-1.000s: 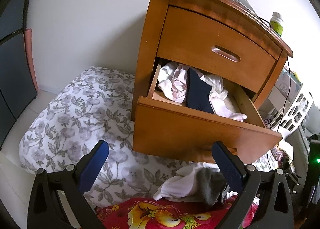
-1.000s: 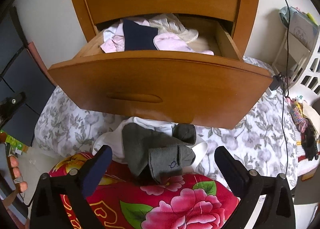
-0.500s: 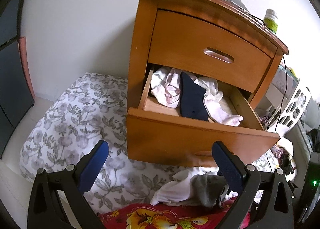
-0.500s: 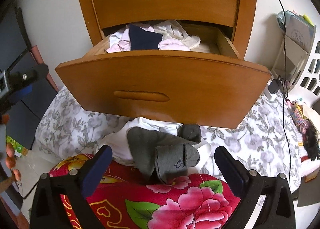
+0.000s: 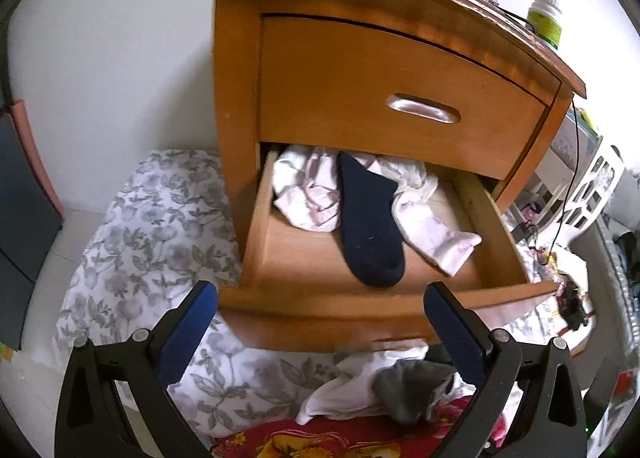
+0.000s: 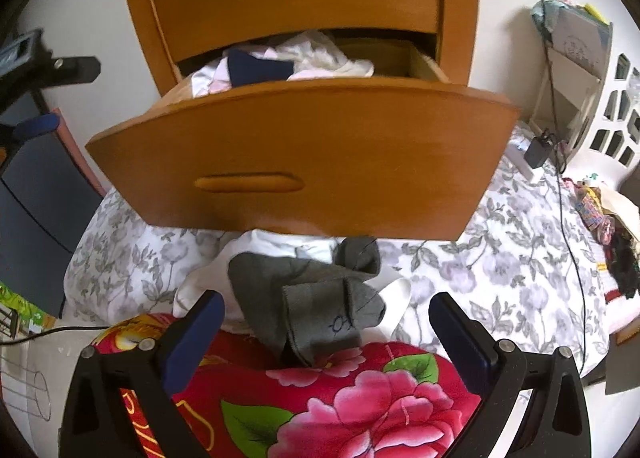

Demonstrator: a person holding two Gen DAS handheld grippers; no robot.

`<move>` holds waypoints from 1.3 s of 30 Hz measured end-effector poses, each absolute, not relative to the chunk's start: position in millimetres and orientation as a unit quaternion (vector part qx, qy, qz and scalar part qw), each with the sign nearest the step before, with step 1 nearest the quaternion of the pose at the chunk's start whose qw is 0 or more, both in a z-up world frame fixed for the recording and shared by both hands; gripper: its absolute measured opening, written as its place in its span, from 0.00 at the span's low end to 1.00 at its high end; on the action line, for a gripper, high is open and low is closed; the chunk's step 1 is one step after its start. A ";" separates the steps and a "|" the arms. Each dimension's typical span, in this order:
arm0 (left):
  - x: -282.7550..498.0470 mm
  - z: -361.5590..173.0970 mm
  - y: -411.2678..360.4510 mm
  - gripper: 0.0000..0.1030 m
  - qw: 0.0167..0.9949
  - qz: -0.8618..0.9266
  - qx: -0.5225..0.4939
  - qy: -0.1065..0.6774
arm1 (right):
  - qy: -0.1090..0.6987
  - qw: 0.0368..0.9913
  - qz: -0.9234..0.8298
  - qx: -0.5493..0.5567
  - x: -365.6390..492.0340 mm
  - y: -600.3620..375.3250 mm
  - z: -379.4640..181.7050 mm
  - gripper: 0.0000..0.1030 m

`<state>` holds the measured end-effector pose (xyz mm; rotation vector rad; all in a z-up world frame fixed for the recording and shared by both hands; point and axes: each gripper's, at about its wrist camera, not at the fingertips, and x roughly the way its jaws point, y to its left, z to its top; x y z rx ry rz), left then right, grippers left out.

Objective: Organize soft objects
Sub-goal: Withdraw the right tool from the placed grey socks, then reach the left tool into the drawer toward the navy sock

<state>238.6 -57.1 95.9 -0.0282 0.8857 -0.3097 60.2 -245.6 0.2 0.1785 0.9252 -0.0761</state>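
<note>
Wooden nightstand (image 5: pixel 392 70) against a white wall, upper drawer (image 5: pixel 400 98) closed, lower drawer (image 6: pixel 304 162) pulled out over a grey floral quilt (image 6: pixel 500 258). Inside the lower drawer: a dark navy sock (image 5: pixel 370 224) lying lengthwise across pale pink and white clothes (image 5: pixel 308 194), its toe near the drawer's front edge; the front left corner of the drawer floor is bare wood. Below the drawer front, a pile sits where the floral quilt meets a red flowered blanket (image 6: pixel 360 398): grey socks (image 6: pixel 316 306) on top of white cloth (image 6: pixel 208 286). Left gripper (image 5: pixel 320 322) hangs above the drawer's front edge, fingers wide apart, holding nothing. Right gripper (image 6: pixel 326 330) is lower, fingers also spread wide and empty, with the grey socks lying between them, not touching either pad. On the nightstand top near its right edge, a green-labelled bottle (image 5: pixel 545 18).
</note>
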 end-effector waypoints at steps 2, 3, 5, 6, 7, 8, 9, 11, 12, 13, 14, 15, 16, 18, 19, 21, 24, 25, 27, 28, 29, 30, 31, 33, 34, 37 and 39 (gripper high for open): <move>251.4 98.3 -62.4 1.00 0.887 -0.144 -0.010 0.440 | 0.435 0.895 -0.043 0.087 58.9 -248.9 3.8 1.00; 258.4 99.0 -66.6 1.00 0.884 -0.140 -0.006 0.445 | 0.429 0.898 -0.047 0.088 58.1 -250.8 6.1 1.00; 268.5 99.2 -73.7 1.00 0.881 -0.134 0.001 0.454 | 0.418 0.903 -0.054 0.087 56.4 -253.7 9.6 1.00; 274.3 98.7 -78.1 1.00 0.878 -0.135 0.002 0.459 | 0.413 0.905 -0.057 0.085 55.5 -254.9 11.2 1.00; 280.6 96.9 -82.3 1.00 0.872 -0.139 -0.001 0.468 | 0.409 0.907 -0.061 0.083 54.9 -255.7 12.4 1.00; 285.1 95.0 -84.9 1.00 0.868 -0.141 -0.004 0.476 | 0.405 0.908 -0.064 0.082 54.1 -257.0 13.2 1.00; 290.5 92.1 -88.7 1.00 0.864 -0.135 -0.004 0.485 | 0.403 0.909 -0.066 0.082 53.5 -257.7 14.3 1.00; 300.7 86.0 -99.2 1.00 0.859 -0.127 0.007 0.496 | 0.397 0.912 -0.066 0.083 52.6 -259.1 15.8 1.00; 304.5 83.8 -103.2 0.99 0.856 -0.127 0.011 0.500 | 0.394 0.913 -0.066 0.083 52.2 -259.4 16.3 1.00; 310.2 80.2 -107.8 1.00 0.851 -0.130 0.012 0.509 | 0.392 0.914 -0.066 0.082 52.0 -259.4 16.6 1.00; 316.3 76.6 -111.1 1.00 0.846 -0.129 0.009 0.518 | 0.391 0.915 -0.065 0.081 52.0 -259.2 16.5 1.00; 321.0 74.0 -113.6 1.00 0.842 -0.123 0.007 0.525 | 0.390 0.915 -0.063 0.082 51.8 -258.8 16.0 1.00; 325.8 71.3 -116.1 0.99 0.840 -0.118 0.008 0.530 | 0.391 0.915 -0.060 0.082 52.2 -258.5 15.2 1.00; 334.3 67.0 -121.4 1.00 0.835 -0.111 0.015 0.538 | 0.392 0.914 -0.055 0.086 52.8 -258.5 12.8 1.00; 338.6 64.7 -123.5 1.00 0.834 -0.106 0.016 0.542 | 0.394 0.913 -0.054 0.088 53.3 -259.0 11.2 1.00; 346.4 59.4 -127.7 1.00 0.829 -0.100 0.017 0.549 | 0.396 0.912 -0.055 0.091 54.1 -260.1 7.8 1.00; 355.9 49.1 -133.5 0.99 0.823 -0.085 0.024 0.561 | 0.403 0.908 -0.053 0.096 54.7 -260.6 2.6 1.00; 358.7 45.0 -135.4 0.99 0.819 -0.083 0.021 0.567 | 0.405 0.908 -0.052 0.096 54.7 -260.1 1.3 1.00; 363.3 37.8 -138.6 0.99 0.812 -0.079 0.014 0.578 | 0.407 0.907 -0.050 0.094 54.7 -259.1 -0.2 1.00; 365.6 34.2 -141.0 0.99 0.809 -0.076 0.016 0.583 | 0.407 0.907 -0.049 0.094 54.6 -258.7 -0.7 1.00; 368.2 30.7 -144.3 0.99 0.806 -0.072 0.024 0.587 | 0.407 0.907 -0.048 0.094 54.6 -258.5 -0.9 1.00; 370.0 28.5 -147.2 0.99 0.804 -0.068 0.034 0.590 | 0.408 0.907 -0.046 0.095 54.6 -258.1 -1.1 1.00; 371.8 26.6 -151.0 0.99 0.802 -0.065 0.046 0.592 | 0.408 0.907 -0.045 0.095 54.6 -257.9 -1.4 1.00; 375.2 23.9 -158.9 0.99 0.797 -0.064 0.064 0.597 | 0.408 0.907 -0.044 0.095 54.7 -258.0 -2.2 1.00; 377.1 22.4 -164.1 0.99 0.794 -0.067 0.071 0.600 | 0.409 0.906 -0.044 0.095 55.2 -258.0 -3.0 1.00; 382.8 19.0 -178.7 0.99 0.784 -0.075 0.085 0.611 | 0.412 0.905 -0.043 0.097 56.6 -258.7 -5.2 1.00; 384.6 14.9 -189.5 0.99 0.776 -0.081 0.100 0.617 | 0.414 0.904 -0.042 0.098 57.2 -258.7 -6.3 1.00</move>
